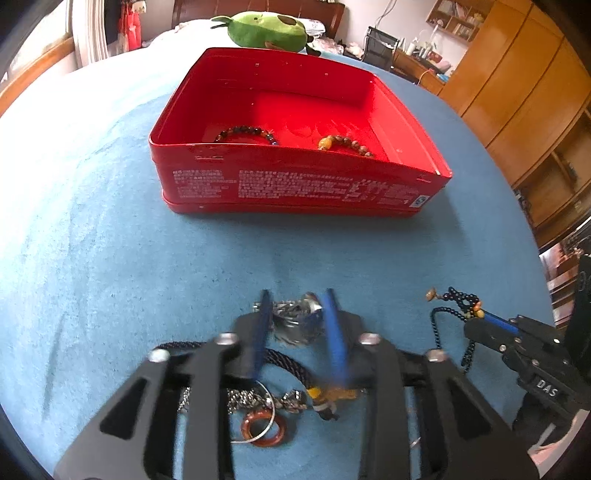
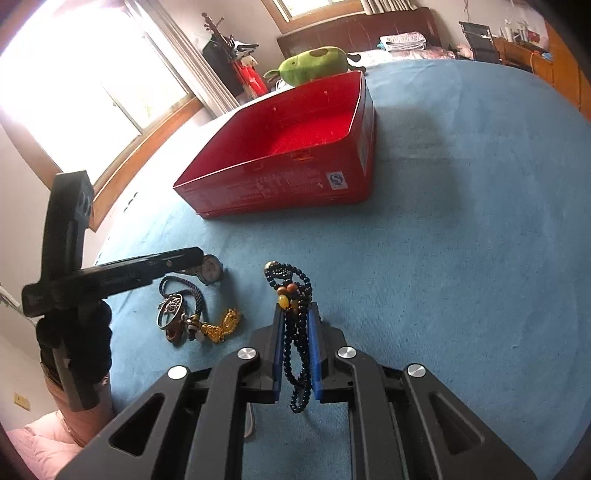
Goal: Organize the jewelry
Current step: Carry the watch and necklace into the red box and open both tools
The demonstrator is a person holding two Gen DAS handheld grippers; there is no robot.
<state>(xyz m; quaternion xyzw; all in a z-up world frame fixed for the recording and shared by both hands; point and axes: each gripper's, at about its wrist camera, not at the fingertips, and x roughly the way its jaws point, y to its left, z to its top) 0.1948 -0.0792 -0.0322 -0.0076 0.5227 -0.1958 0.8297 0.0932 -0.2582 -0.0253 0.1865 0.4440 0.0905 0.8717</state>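
Two grippers over a blue tablecloth (image 1: 110, 221), both at the near edge, well short of the red tin (image 1: 295, 184).

Tin sits upright and lidless mid-table, printed side facing the left camera. Inside, against the near wall: dark bead bracelet (image 1: 246, 133) on the left, tan bead bracelet (image 1: 345, 144) on the right, apart from each other. Green plush toy (image 1: 266, 29) behind the tin on the bed.

Left gripper (image 1: 297, 310): fingers parted, straddling a silvery watch (image 1: 295, 325) that lies on the cloth between the blue pads. Motion blur on the pads; can't tell whether they touch it. Not clamped.

Right gripper (image 2: 297, 332): fingers drawn in on the dark bead necklace (image 2: 295, 332), several strands pinched between the pads. Tasselled end with amber and brown beads rests on the cloth ahead of the tips; a loop hangs back toward the camera.

Loose pile under and just behind the left gripper: dark braided cord (image 2: 184, 291), silver bangle (image 2: 170, 309), brown ring (image 1: 264, 430), gold charm (image 2: 223, 326). Cord, bangle and charm overlap; ring lies partly under the bangle.
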